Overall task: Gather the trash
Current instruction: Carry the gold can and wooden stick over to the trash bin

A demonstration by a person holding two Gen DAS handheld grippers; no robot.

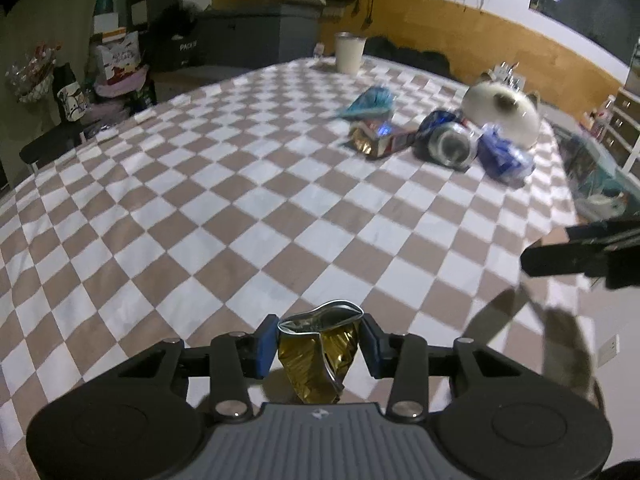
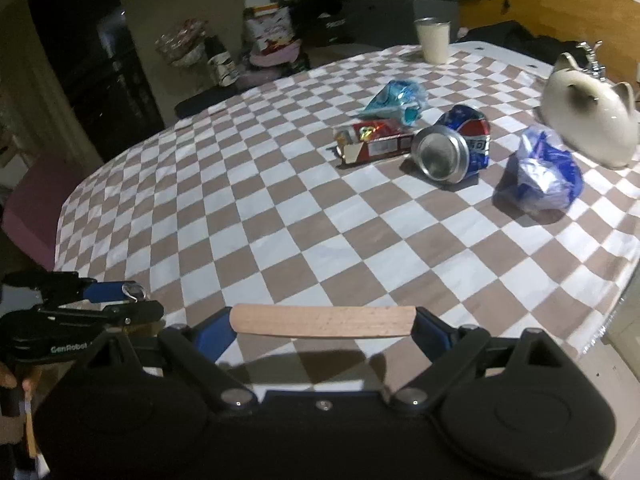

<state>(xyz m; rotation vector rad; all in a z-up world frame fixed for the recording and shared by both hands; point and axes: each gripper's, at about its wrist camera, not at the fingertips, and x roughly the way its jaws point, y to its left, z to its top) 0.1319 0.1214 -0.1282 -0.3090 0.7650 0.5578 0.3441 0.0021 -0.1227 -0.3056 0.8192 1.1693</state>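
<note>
Crushed gold can (image 1: 320, 354) pinched between my left gripper (image 1: 320, 344) pads, wooden handle (image 2: 324, 321) clamped in my right gripper (image 2: 324, 326), visible only in right view, blue can (image 2: 454, 146) far ahead

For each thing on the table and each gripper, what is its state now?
left gripper: shut on gold can
gold can: crushed
right gripper: shut on wooden handle
wooden handle: gripped across
blue can: dented, lying
red box: open, lying
blue bag: crumpled
cup: upright
</note>
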